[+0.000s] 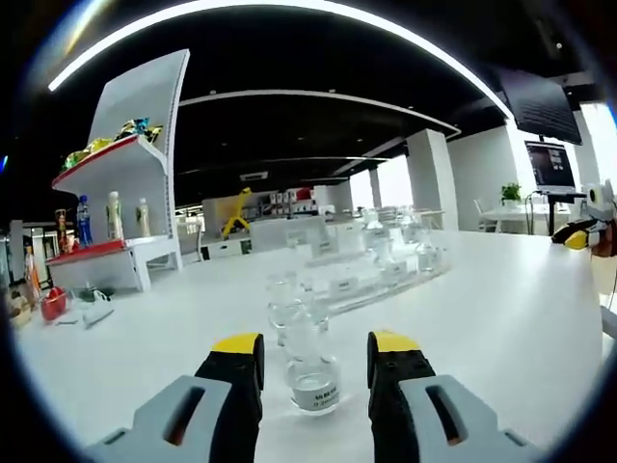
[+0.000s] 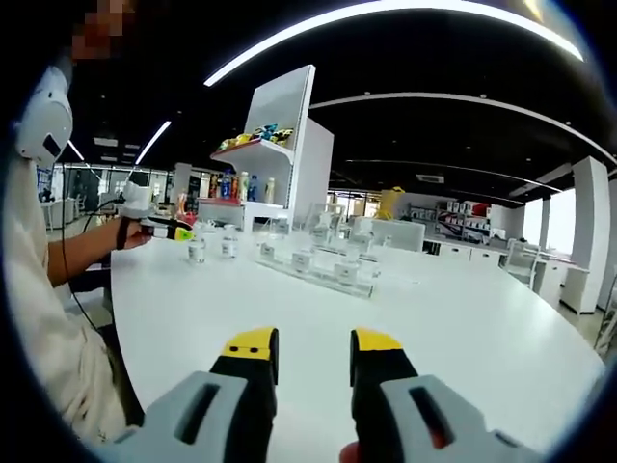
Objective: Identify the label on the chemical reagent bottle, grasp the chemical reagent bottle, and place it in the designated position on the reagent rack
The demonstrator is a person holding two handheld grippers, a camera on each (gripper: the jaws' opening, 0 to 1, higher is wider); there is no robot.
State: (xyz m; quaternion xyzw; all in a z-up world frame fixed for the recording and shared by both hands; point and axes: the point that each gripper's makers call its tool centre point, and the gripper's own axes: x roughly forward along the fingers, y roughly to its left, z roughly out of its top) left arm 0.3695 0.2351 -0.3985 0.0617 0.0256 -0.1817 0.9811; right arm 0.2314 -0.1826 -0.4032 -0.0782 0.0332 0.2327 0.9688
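Left gripper view: your left gripper (image 1: 313,362) is spread, its 2 yellow-tipped jaws standing either side of a clear reagent bottle (image 1: 310,359) on the white table (image 1: 501,318). The bottle stands upright between the jaws, with a gap visible on each side, so it is not yet gripped. A small white label (image 1: 320,393) faces you low on the bottle; its print is too small to read here. Beyond it, more clear bottles stand in the transparent reagent rack (image 1: 371,275), which runs away toward the right. A white display shelf (image 1: 125,193) with coloured items stands far left.

Judged step: approach is complete and the grasp is pending. For the next move, confirm the label, then close squarely on the bottle body, keeping it upright, since the glass looks smooth and the bottle narrow.

Right gripper view: your right gripper (image 2: 313,352) hangs released over bare table, holding nothing. The reagent rack (image 2: 318,265) lies well ahead across the table, and 2 loose bottles (image 2: 212,249) stand near its left end. At far left, a person's hand (image 2: 135,231) holds the other gripper there.
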